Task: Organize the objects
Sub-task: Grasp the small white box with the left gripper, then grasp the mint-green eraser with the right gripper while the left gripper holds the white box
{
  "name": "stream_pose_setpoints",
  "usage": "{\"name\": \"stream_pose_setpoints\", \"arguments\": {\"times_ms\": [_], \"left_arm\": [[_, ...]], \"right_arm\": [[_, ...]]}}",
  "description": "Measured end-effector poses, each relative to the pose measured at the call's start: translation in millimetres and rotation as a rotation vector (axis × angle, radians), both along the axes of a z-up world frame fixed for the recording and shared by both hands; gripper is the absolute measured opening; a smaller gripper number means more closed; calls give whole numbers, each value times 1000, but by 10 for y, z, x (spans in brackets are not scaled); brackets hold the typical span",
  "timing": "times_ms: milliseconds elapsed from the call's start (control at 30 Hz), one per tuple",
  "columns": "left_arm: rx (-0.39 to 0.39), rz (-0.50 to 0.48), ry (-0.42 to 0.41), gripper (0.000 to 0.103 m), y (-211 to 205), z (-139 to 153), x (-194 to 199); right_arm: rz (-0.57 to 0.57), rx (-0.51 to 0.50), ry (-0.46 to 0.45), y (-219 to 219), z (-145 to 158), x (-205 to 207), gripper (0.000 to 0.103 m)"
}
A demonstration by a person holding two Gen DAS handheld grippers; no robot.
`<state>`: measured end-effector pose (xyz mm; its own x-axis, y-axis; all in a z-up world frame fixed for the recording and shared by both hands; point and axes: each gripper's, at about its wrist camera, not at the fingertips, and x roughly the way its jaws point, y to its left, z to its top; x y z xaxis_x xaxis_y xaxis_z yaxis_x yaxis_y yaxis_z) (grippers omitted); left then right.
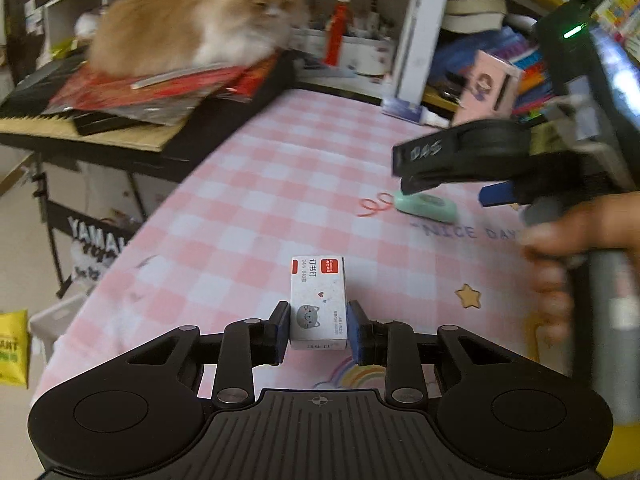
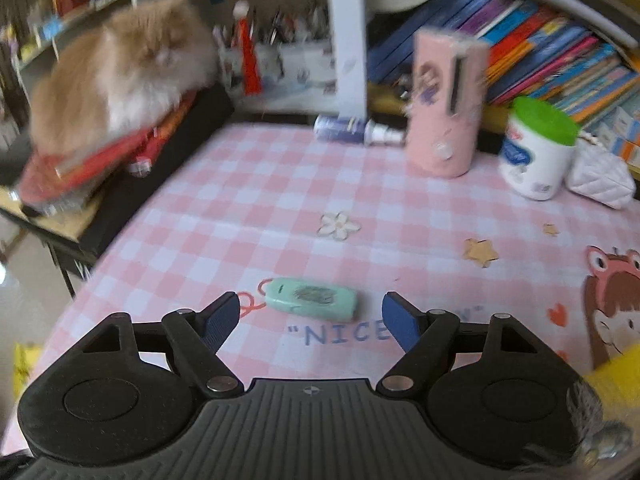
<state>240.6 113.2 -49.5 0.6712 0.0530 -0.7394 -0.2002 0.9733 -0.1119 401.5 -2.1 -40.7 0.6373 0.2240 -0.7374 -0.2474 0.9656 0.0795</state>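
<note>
A small white staple box (image 1: 319,302) with a red label and a cat drawing lies on the pink checked tablecloth (image 1: 248,200). My left gripper (image 1: 319,330) is shut on its near end. A mint green eraser-like case (image 2: 311,299) lies on the cloth just ahead of my right gripper (image 2: 311,316), which is open, its blue pads either side of it and apart from it. The case also shows in the left wrist view (image 1: 426,206), under the right gripper (image 1: 448,184).
A ginger and white cat (image 1: 200,20) sits on red books (image 1: 160,88) at the far left. A pink box (image 2: 444,104), a white jar with a green lid (image 2: 536,148), a white quilted pouch (image 2: 600,180) and a lying spray bottle (image 2: 356,130) stand along the bookshelf.
</note>
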Motion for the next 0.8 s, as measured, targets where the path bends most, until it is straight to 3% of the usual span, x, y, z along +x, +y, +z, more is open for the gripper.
{"name": "stream_pose_setpoints", "arguments": {"times_ms": [167, 300, 400, 467, 533, 600, 633, 733, 800], "left_arm": [[18, 33, 12, 28, 71, 49, -108], [22, 61, 13, 28, 136, 84, -171], [20, 71, 8, 28, 163, 98, -185], [18, 70, -2, 28, 160, 117, -204], [17, 64, -20, 28, 156, 150, -224], [16, 58, -38, 28, 152, 184, -252], [12, 59, -48, 28, 162, 204, -273], [4, 70, -64, 28, 190, 248, -333], [11, 73, -69, 28, 205, 276, -372]], "right_arm": [[-2, -82, -2, 278, -287, 200, 75], [-66, -78, 10, 290, -386, 276, 74], [-67, -84, -8, 296, -378, 292, 60], [-33, -75, -43, 318, -325, 255, 31], [-8, -65, -47, 350, -259, 219, 13], [4, -51, -31, 349, -219, 177, 13], [8, -57, -33, 344, -205, 138, 19], [-13, -87, -58, 278, -190, -6, 73], [-39, -89, -88, 213, -196, -87, 80]]}}
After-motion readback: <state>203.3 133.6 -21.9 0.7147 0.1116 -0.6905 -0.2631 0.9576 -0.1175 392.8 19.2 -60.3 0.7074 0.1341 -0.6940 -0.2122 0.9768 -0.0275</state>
